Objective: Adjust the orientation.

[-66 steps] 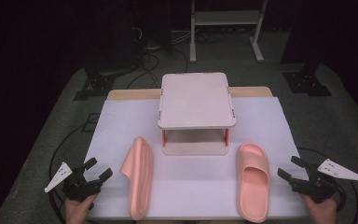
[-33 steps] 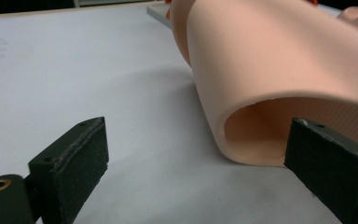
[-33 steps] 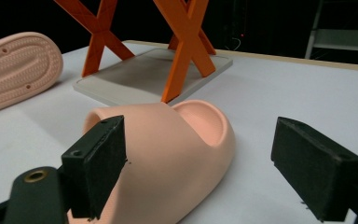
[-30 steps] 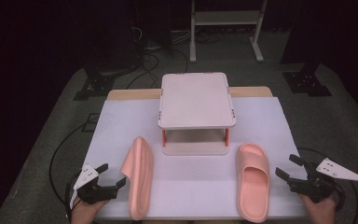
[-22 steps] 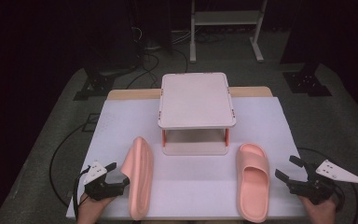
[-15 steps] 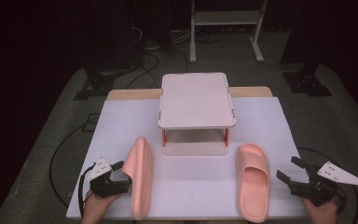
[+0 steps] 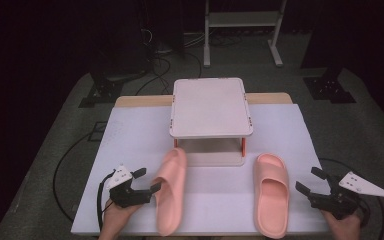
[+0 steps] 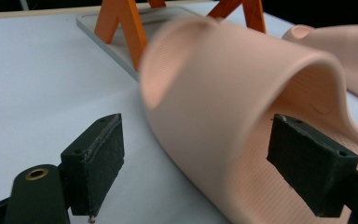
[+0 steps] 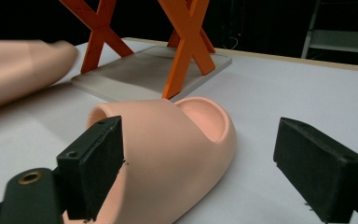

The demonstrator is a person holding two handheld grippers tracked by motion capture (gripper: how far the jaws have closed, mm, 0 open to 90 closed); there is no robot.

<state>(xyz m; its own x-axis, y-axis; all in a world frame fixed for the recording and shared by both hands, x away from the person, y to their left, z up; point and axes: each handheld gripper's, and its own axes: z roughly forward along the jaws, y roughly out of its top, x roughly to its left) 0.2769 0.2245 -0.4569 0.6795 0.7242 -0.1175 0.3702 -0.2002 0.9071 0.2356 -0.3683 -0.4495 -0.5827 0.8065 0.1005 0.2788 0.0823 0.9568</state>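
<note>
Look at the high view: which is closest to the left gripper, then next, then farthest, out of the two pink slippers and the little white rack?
From the left gripper:
1. The left slipper, right at its jaws, near the table's front.
2. The little white rack, farther back in the middle.
3. The right slipper, across the table by the right gripper.

no readable text, no labels, no brands, no numbers anywhere

two pink slippers point(image 7: 272, 192), one small rack point(image 7: 210, 107), seemingly
</note>
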